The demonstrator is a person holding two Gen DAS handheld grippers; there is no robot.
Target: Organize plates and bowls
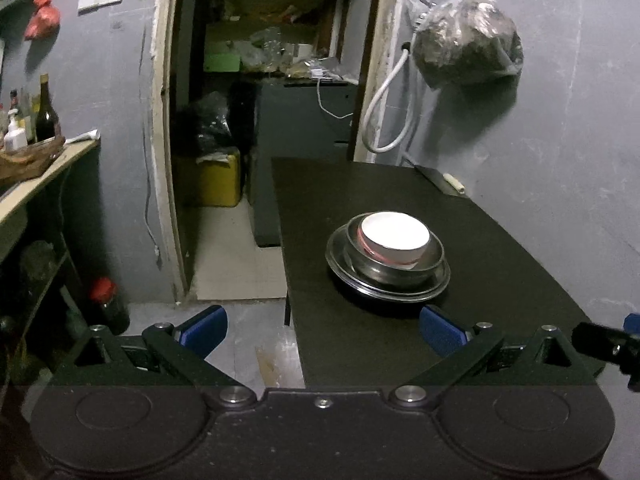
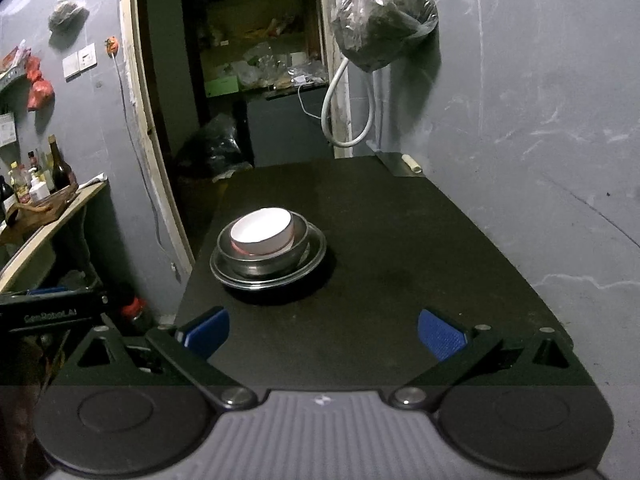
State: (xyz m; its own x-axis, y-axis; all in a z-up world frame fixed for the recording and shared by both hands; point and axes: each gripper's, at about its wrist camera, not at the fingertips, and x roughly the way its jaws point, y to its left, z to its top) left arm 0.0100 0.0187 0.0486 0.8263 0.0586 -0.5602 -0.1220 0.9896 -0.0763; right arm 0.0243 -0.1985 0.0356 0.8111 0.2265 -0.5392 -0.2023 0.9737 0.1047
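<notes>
Black table (image 2: 400, 248) bare around bowl stack (image 2: 266, 250); left gripper (image 1: 324, 330), right gripper (image 2: 324, 334) wide, empty.

White bowl (image 1: 394, 240): inside washed out by glare, nothing readable there; base hidden within the steel bowl (image 1: 400, 270).
Steel plate (image 1: 386, 290): middle covered by the stacked bowls, only the rim seen.
Right gripper (image 1: 612, 346): in the left wrist view cut off by the right edge, fingers not visible there.
Left gripper (image 2: 52, 314): in the right wrist view cut off by the left edge, only a dark bar with blurred lettering.
Bottles (image 2: 38, 176) on the far left shelf: labels too small to read.
Hanging bag (image 2: 384, 20): contents dark, unclear through the plastic.
Far room (image 1: 272, 52): shelf clutter dim, indistinct.
</notes>
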